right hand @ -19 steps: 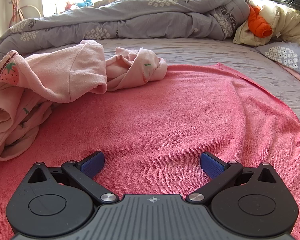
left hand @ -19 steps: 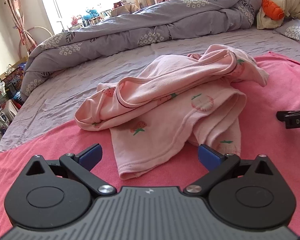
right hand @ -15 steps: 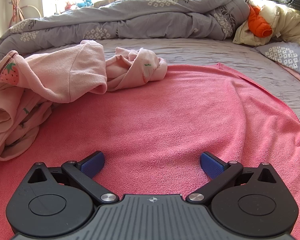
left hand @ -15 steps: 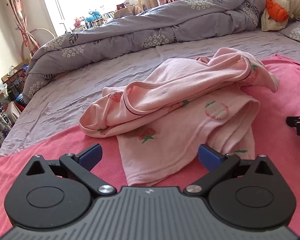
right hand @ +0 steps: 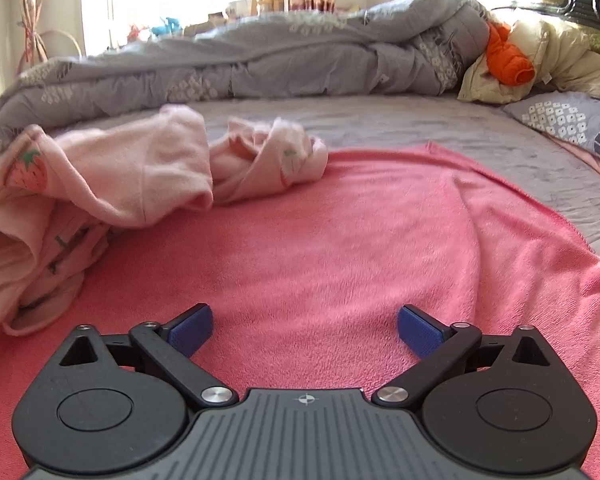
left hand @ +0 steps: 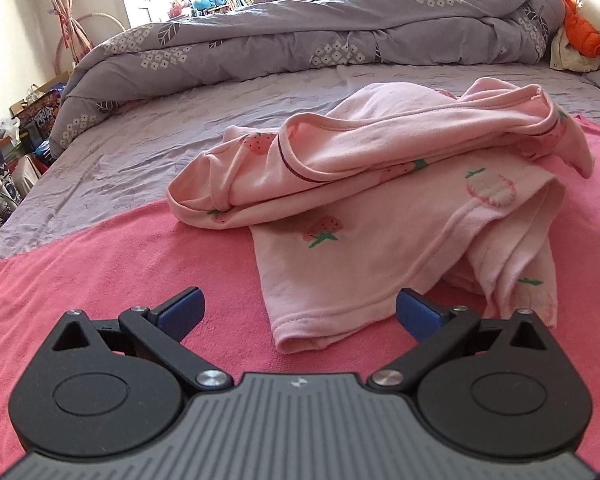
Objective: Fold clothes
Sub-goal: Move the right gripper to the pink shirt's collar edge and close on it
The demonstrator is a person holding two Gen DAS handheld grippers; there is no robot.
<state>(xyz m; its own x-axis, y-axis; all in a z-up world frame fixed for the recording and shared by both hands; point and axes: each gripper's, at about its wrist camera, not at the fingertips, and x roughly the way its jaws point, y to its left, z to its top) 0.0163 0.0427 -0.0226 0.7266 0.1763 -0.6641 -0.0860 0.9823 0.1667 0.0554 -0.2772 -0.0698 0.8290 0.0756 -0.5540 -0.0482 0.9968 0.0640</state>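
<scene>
A crumpled pale pink garment with strawberry prints (left hand: 380, 208) lies in a heap on a pink towel (left hand: 100, 264) spread over the bed. My left gripper (left hand: 300, 314) is open just in front of the garment's near hem, which lies between its blue pads (left hand: 182, 308). In the right wrist view the same pink garment (right hand: 112, 184) sits at the left, with a bunched end at the middle. My right gripper (right hand: 305, 330) is open over the bare pink towel (right hand: 340, 248), holding nothing, to the right of the heap.
A grey flowered duvet (left hand: 320, 36) is rolled up along the far side of the bed. Cream and orange jackets (right hand: 532, 60) and a patterned pillow (right hand: 568, 120) lie at the far right. The bed's left edge drops to boxes and clutter (left hand: 8, 140).
My left gripper has moved closer to the garment and swung left, so the right gripper has nearly left its view. The right gripper's view has shifted slightly and is blurred.
</scene>
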